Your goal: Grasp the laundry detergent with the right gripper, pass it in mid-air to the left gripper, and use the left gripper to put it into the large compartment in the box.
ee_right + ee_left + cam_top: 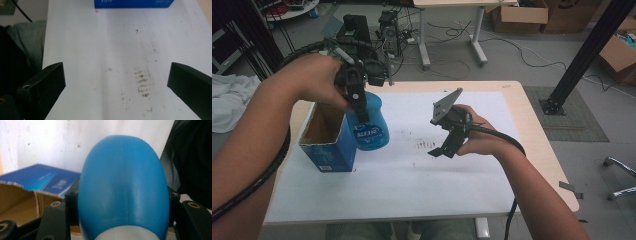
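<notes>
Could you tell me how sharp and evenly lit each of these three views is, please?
High view: soft, dim at the edges, the white table sheet brightest. Left gripper view: the glossy blue plastic bottle held in the left claw looms close and slightly blurred. Right gripper view: evenly lit and fairly sharp, dark smudges readable between the open right claw jaws.

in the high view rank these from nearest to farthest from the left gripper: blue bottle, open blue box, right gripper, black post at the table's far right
1. blue bottle, clamped in the left gripper
2. open blue box, just left of the bottle
3. right gripper, mid-table
4. black post, beyond the table's right edge
</notes>
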`<state>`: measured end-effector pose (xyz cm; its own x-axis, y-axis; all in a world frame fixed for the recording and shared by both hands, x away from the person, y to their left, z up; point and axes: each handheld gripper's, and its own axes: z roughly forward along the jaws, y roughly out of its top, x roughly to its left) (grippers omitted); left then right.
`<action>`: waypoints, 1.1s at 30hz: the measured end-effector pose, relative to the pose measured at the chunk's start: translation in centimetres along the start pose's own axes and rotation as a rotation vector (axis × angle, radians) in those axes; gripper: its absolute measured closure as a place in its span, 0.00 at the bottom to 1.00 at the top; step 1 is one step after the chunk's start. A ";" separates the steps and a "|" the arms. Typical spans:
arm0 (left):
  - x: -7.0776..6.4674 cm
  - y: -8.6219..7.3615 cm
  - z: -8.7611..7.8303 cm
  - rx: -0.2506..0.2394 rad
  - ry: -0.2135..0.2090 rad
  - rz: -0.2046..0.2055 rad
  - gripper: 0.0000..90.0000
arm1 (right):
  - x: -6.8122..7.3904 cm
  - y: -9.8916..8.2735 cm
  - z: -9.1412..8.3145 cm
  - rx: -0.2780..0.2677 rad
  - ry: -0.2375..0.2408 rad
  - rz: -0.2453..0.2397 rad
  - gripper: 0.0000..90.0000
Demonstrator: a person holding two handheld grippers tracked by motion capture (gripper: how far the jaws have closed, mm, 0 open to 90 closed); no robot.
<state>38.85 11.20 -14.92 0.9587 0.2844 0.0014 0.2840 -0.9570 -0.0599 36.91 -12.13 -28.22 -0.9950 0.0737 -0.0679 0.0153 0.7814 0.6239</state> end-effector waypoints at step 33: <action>6.0 -9.5 -5.5 -0.013 0.000 -1.005 0.43 | -1.3 -0.8 -0.4 0.265 0.055 0.003 0.00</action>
<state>41.99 21.73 -8.88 0.2741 0.9607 0.0450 0.9617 -0.2734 -0.0202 38.11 -13.16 -28.31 -0.9987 0.0479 -0.0199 0.0361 0.9168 0.3976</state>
